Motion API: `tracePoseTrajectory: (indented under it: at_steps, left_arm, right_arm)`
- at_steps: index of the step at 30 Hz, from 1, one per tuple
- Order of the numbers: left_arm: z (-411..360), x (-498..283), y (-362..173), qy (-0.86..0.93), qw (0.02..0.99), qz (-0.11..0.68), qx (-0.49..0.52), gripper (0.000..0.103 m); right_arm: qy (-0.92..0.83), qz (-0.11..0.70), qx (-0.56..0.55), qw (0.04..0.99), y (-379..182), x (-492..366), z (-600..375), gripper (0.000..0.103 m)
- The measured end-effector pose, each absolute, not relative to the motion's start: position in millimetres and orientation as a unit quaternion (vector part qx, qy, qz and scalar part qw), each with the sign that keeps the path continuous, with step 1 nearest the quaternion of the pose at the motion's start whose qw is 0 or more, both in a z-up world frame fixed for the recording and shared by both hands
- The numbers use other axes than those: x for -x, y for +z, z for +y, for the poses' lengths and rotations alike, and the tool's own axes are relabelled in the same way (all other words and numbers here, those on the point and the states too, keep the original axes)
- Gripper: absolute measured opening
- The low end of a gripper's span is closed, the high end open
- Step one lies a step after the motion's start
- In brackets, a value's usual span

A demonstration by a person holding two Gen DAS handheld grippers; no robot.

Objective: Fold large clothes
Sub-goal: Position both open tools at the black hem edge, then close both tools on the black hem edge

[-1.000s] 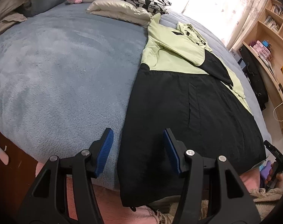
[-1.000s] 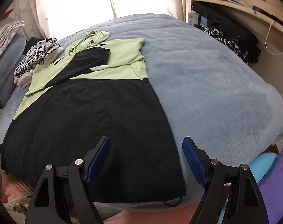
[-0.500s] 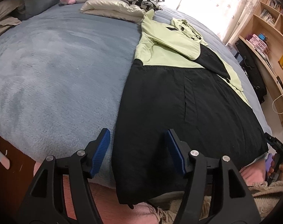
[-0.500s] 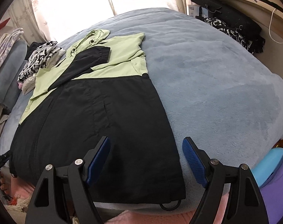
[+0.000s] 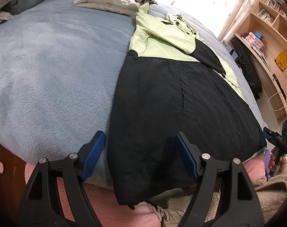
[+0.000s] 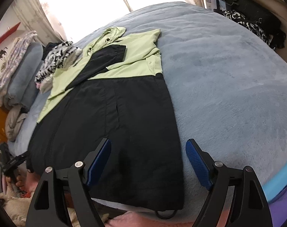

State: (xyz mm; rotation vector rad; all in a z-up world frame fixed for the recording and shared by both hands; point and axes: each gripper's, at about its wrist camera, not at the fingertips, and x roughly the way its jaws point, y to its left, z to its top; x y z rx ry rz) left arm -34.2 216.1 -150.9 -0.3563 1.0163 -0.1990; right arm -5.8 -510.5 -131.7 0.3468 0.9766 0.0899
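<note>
Jacket (image 5: 171, 104), black below and pale green above, lies flat on the blue bed (image 5: 48, 66), hem at the near edge, hood toward the window, long axis running away from both cameras. Judged step: reaching for the hem corners. Left hand-held gripper (image 5: 139, 151) has just been opening over one corner; right hand-held gripper (image 6: 149, 160) stands wide over the other, neither pinching cloth. Next: close on both corners.

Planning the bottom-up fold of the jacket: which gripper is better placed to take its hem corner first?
Neither clearly; each frames its own corner. The left gripper, whose jaws have just been opening, straddles the jacket hem's left edge; the right gripper, open, straddles the right edge. Nothing is gripped. Both could likely grasp together.
</note>
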Motion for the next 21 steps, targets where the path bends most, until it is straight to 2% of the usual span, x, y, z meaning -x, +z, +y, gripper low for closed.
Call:
tracePoseTrajectory:
  at_steps: [4,9,13,18,20,21]
  left_arm:
    - [210,29,-153,-0.097,0.852,0.49,0.158,0.079]
    - [201,26,-157,-0.099,0.852,0.494,0.144,0.085]
    - [202,22,-161,-0.113,0.849,0.492,0.152,0.085]
    - [208,21,-164,-0.126,0.847,0.487,0.174,0.085]
    - [208,18,-167,-0.128,0.845,0.489,0.176,0.088]
    - [206,15,-168,-0.133,0.843,0.49,0.175,0.095]
  right_arm:
    - [0.041,0.454,-0.205,0.866,-132,10,-520,0.082]
    - [0.096,0.478,-0.235,0.841,-144,9,-521,0.082]
    - [0.171,0.485,-0.277,0.812,-149,4,-515,0.079]
    - [0.176,0.485,-0.283,0.809,-163,-8,-506,0.076]
    - [0.177,0.48,-0.291,0.809,-168,-12,-501,0.065]
    - [0.178,0.479,-0.293,0.808,-172,-16,-497,0.06]
